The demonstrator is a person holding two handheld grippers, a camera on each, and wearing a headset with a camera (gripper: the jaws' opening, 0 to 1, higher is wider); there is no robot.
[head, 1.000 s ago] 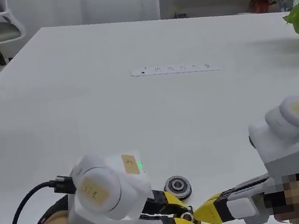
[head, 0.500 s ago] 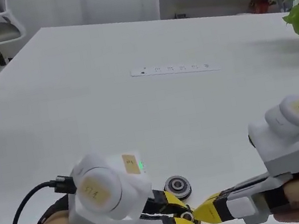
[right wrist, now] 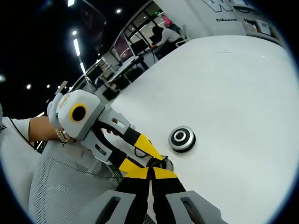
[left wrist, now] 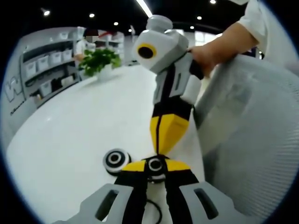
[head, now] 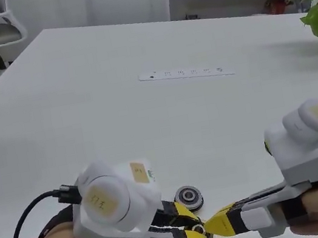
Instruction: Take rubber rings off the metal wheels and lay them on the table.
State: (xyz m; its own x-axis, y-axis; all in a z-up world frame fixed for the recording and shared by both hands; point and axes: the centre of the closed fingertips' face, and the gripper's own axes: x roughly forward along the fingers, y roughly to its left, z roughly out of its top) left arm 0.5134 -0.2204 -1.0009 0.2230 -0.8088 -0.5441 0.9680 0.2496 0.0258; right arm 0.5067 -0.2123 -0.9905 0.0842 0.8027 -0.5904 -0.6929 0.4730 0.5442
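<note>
Left gripper [left wrist: 155,170]: my fingers clamped on a metal wheel [left wrist: 155,163]. Right gripper [right wrist: 149,171]: fingers together, tips meeting that wheel at its 12 o'clock. Second wheel [left wrist: 116,160] lies on the table [head: 148,127], 10 o'clock, just beside.

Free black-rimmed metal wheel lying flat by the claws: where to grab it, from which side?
Pinch the round metal wheel with the dark outer band across its rim, coming straight down from above. It lies flat on the white table, face up, so its rim gives the only opposed sides. Left claw and right claw crowd its near side around a second wheel.
</note>
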